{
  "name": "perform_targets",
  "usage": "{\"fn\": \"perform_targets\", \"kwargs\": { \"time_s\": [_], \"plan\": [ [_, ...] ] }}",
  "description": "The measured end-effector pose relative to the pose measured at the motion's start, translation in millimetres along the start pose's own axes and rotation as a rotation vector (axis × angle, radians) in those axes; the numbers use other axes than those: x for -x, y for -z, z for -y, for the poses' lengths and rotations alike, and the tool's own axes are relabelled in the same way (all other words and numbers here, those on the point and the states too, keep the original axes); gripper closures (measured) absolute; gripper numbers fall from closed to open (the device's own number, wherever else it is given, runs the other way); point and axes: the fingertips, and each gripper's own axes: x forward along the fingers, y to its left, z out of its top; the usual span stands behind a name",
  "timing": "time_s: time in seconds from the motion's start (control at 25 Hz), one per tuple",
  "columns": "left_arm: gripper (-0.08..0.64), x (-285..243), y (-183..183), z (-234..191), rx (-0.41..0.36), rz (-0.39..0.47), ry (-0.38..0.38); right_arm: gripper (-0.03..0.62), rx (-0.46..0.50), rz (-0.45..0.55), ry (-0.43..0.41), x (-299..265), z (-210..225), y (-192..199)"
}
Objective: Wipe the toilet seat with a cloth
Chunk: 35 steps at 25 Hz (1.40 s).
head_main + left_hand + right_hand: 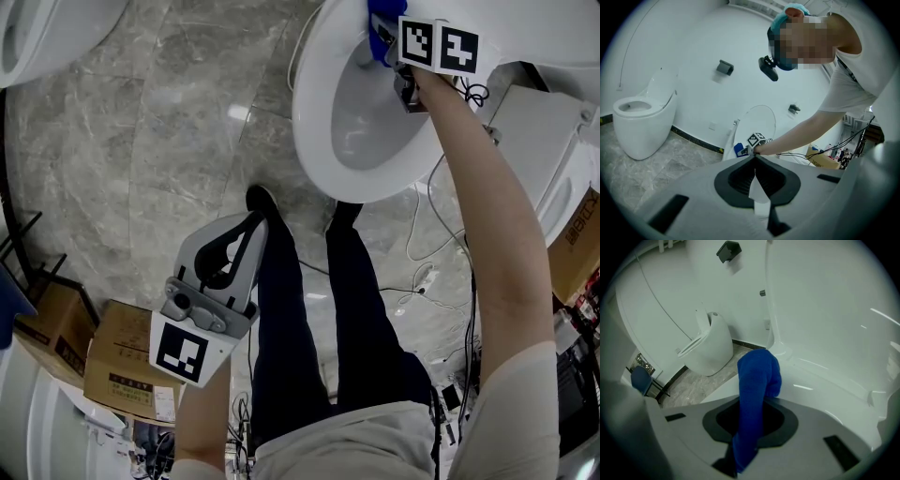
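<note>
one blue fabric cloth (758, 373) is being clamped by the right gripper (758, 398) against the glossy white toilet seat (314, 122); left gripper (251, 225) is hanging closed, empty

No words, brands or numbers can be read anywhere. The cardboard box (120, 367) at lower left carries a dark label strip (132, 382) whose print is too small to make out. A second box (576, 246) at the right edge shows dark characters, cut off and illegible. The marker cubes (183, 354) (439, 45) bear only black-and-white square patterns.
</note>
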Motion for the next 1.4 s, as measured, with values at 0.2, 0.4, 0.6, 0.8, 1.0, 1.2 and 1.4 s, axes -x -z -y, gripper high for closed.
{"fn": "perform_targets", "kwargs": {
  "time_s": [0.2,0.4,0.6,0.8,1.0,1.2,1.4],
  "plan": [
    [0.552,1,-1,1,0.000,0.001,0.002,0.528,0.033,-0.012,-0.018,-1,-7,2],
    [0.552,2,1,-1,-0.001,0.001,0.000,0.528,0.072,-0.032,-0.042,-2,-14,6],
    [0.552,4,1,-3,0.001,0.003,-0.001,0.529,0.219,-0.080,-0.053,-3,-26,10],
    [0.552,6,-1,-6,-0.001,0.010,-0.005,0.529,0.344,-0.125,-0.068,-3,-37,15],
    [0.551,6,0,-5,-0.001,0.005,0.001,0.529,0.470,-0.169,-0.100,-5,-49,25],
    [0.551,4,1,-1,-0.007,0.001,0.014,0.529,0.555,-0.204,-0.123,-4,-57,34],
    [0.551,3,-2,-1,-0.011,0.007,0.013,0.529,0.587,-0.212,-0.136,-2,-64,41]
  ]
}}
